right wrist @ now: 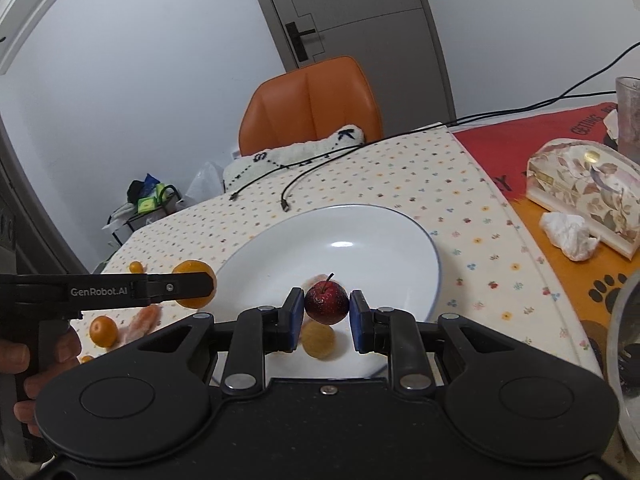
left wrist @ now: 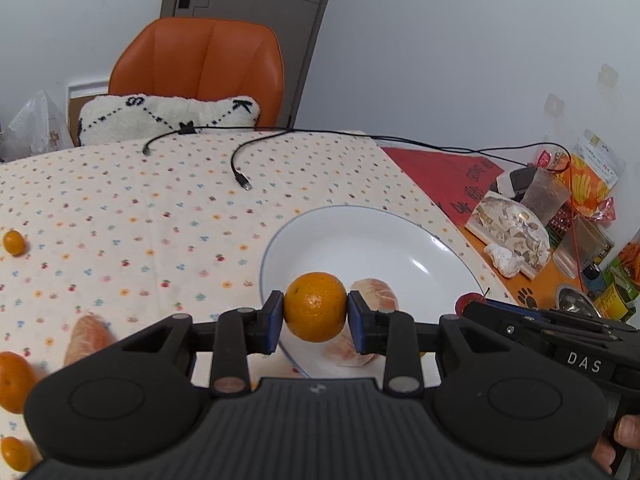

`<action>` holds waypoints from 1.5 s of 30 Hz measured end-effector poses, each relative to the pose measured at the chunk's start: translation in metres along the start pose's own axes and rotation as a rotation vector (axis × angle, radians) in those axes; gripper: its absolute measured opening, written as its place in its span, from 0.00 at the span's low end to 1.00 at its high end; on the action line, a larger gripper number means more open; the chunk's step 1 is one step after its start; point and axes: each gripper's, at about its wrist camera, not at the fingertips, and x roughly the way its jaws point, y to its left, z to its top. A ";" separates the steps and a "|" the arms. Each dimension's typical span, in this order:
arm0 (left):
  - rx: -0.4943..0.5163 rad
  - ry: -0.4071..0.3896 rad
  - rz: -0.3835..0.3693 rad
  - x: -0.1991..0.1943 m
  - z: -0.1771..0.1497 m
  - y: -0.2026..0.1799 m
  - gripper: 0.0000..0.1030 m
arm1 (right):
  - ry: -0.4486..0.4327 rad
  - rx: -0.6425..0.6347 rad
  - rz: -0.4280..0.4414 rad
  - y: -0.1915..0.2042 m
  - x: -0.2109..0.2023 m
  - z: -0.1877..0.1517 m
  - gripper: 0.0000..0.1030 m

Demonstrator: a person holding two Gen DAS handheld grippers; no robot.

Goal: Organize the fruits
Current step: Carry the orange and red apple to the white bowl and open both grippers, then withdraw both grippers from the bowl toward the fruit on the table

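Closest to the left wrist lens, the left gripper (left wrist: 315, 312) has its blue-padded fingers (left wrist: 273, 322) pressed against both sides of a whole orange (left wrist: 315, 306), held clear above the near rim of the white plate (left wrist: 360, 236); the orange is near round, with no marked long axis, and a small pale scar faces the camera; behind and below it a peeled citrus fruit (left wrist: 374, 292) lies in the plate, its segment lines running roughly upright; the right gripper (right wrist: 325, 314) is closed on a small dark red fruit (right wrist: 326, 299), stem pointing up and slightly back, suspended over the plate's near half; under it in the right view a yellowish round fruit (right wrist: 318, 340) rests in the plate, not seen in the left view; the left view alone shows a second peeled fruit (left wrist: 86, 338) on the dotted tablecloth (left wrist: 160, 216) left of the plate, its longer side upright, with three loose oranges along the left edge, one small orange (left wrist: 14, 242) well apart; the right view shows the left gripper from the side, crossing in front of its orange, and the person's hand (right wrist: 24, 368) on the handle; both views show two black cables (left wrist: 240, 168) lying on the cloth, an orange chair (left wrist: 200, 56) beyond the table, and a floral tissue box (right wrist: 584, 188) to the right; whether the peeled fruit touches the yellowish one cannot be told.
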 end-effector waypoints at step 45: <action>-0.016 -0.121 0.059 -0.134 -0.048 0.033 0.81 | -0.124 0.045 -0.024 0.055 -0.094 -0.039 0.79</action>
